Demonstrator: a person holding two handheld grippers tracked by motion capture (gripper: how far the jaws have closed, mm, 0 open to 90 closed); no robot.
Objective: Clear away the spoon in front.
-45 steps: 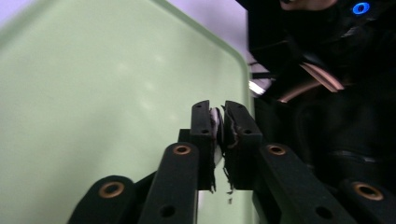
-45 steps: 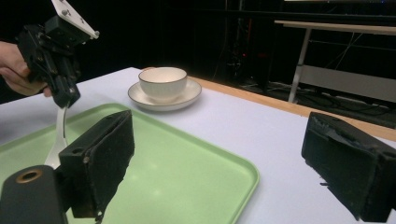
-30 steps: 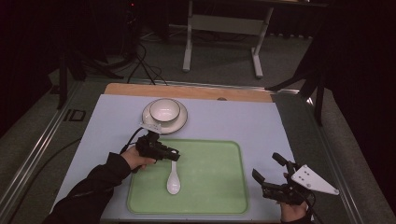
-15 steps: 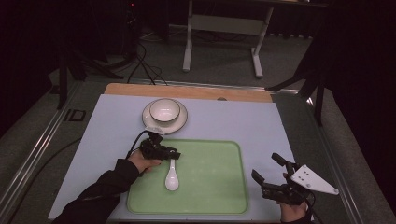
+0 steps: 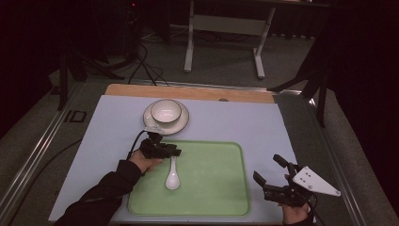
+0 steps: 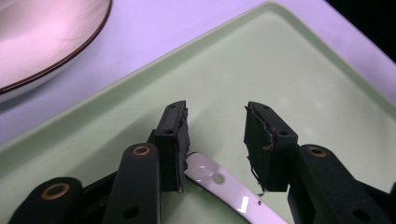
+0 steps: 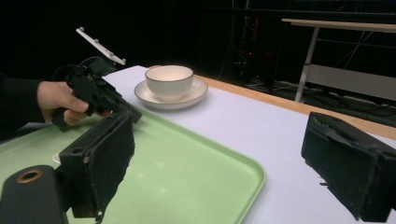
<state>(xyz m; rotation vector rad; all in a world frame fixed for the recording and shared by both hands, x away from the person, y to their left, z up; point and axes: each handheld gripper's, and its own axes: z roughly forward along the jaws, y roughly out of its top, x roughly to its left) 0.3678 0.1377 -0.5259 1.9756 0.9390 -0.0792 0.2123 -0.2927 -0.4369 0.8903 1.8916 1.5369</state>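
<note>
The table (image 5: 221, 117) under its pale cover stretches out ahead of both grippers, and the green tray (image 5: 211, 174) lies between them, its near left part right under the left gripper (image 5: 175, 152) and its right edge just beside the right gripper (image 5: 268, 172). Beyond the left gripper, well behind its jaws, stands the saucer (image 5: 181, 123) with the bowl (image 5: 165, 111) sitting upright on it; in the left gripper view the saucer's rim shows off to the upper left of the jaws. The right gripper rests low at the table's near right corner in the person's hand, jaws spread wide with nothing between them, pointing over the tray toward the bowl. The left gripper is held low over the tray's left end, and its jaws have just been opening: they stand part open, a clear gap between the pads, and they grip nothing. The spoon (image 5: 172, 173) lies flat on the tray just below and on the near side of those jaws. Its long axis runs roughly from far to near along the tray, handle end up under the left gripper, bowl end toward the person. In the left gripper view the white handle (image 6: 224, 184) passes beneath the gap, close to the left pad, though I cannot tell whether it touches.
</note>
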